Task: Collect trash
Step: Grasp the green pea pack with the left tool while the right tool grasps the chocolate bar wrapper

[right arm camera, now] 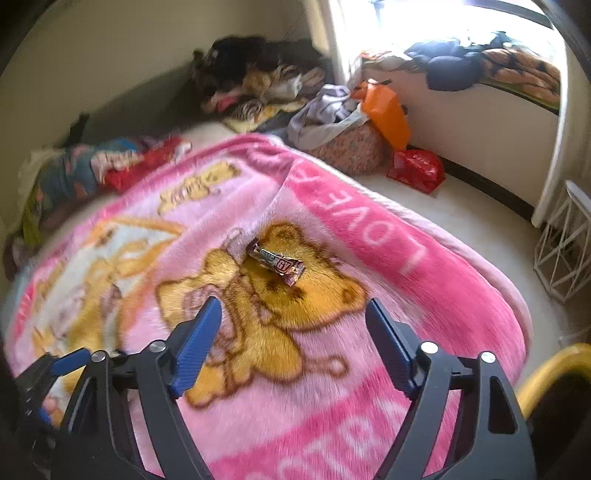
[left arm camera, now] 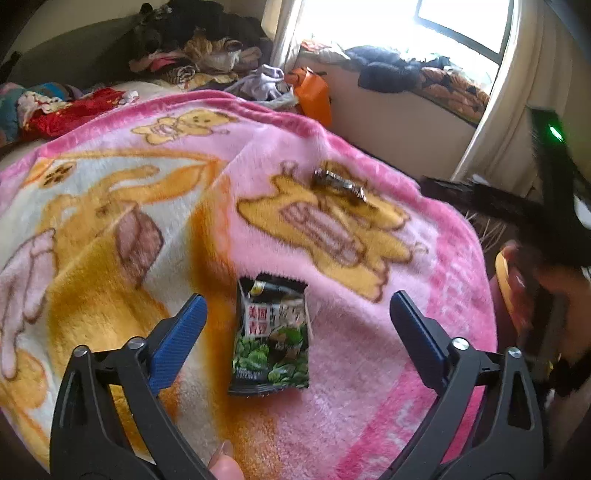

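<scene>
Your left tongs [left arm camera: 295, 321]: black angular arms, silver screws, blue ribbed pads [left arm camera: 184, 336]. Your right tongs [right arm camera: 293, 325]: same black frame, blue pads, silver screws.

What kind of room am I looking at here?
Most likely a lived-in bedroom. A fluffy pink blanket with cartoon bears covers what looks like a bed, loose heaps of clothes lie along the wall, and a bright curtained window has a ledge piled with more fabric.
</scene>
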Available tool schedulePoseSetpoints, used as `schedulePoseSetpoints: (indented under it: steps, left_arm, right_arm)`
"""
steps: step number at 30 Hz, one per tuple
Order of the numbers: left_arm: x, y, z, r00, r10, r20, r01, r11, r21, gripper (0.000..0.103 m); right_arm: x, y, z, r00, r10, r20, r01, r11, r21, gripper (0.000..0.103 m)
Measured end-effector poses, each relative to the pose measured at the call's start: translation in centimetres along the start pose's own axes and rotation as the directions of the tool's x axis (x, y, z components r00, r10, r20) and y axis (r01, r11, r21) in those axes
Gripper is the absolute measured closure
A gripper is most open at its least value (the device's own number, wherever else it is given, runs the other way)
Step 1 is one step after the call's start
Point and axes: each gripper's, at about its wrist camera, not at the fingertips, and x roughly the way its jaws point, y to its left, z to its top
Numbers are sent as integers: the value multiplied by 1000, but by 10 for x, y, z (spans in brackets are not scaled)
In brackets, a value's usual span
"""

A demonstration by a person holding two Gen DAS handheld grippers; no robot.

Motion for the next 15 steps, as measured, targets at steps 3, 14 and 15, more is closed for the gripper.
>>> schedulePoseSetpoints:
  steps: [3, 14, 15]
  left_arm:
    - [8, 0, -8, 999, 5, -32, -5, 1000, 9, 33]
    - [23, 7, -20, 997, -8, -76, 6, 1000, -22, 64]
    - [22, 8, -19, 997, -13, -75, 11, 999, -31, 66]
  right_arm:
    - [30, 8, 7, 998, -37, -43, 34, 997, -68, 36]
    - [106, 27, 20, 983, -140, -123, 106, 964, -245, 44]
    - [112, 28, 20, 981, -144, -133, 106, 961, -256, 49]
